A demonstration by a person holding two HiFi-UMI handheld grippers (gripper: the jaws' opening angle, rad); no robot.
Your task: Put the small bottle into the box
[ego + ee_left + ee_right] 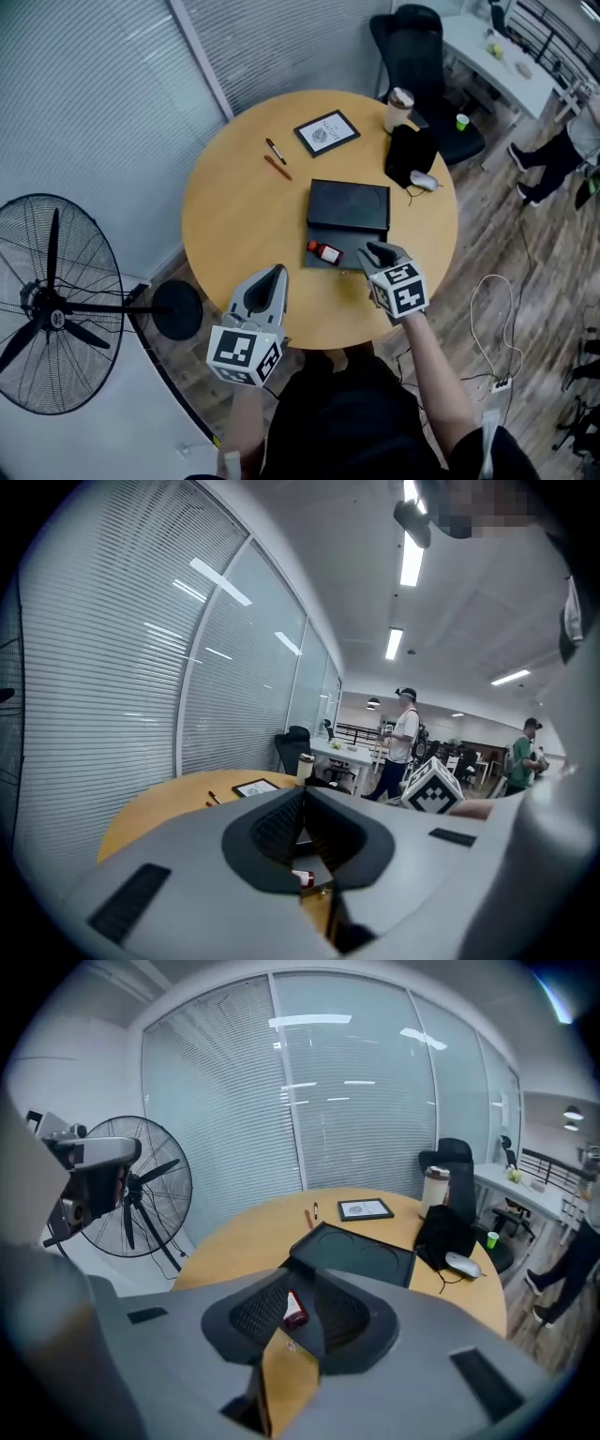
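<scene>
**One bottle, seemingly home already**

Both of my tongs are empty. The small bottle [326, 252], red-capped, lies on its side on the low near section of the open black box [349, 204], toward that section's left end, with the raised lid just behind it. I judge that it is already inside. I cannot quite tell whether that dark surface is the box's floor or a folded-out panel.

My right tongs [373, 253] sit just to the right of the bottle, at the box's near edge. Their jaws stand partly apart, and the bottle shows through the gap without touching either pad. My left tongs [274, 274] hang over the round tabletop [244, 206], near the box's left front corner, clenched on nothing.

What seems left is small: draw the right tongs clear and, if wanted, fold the lid down.
</scene>
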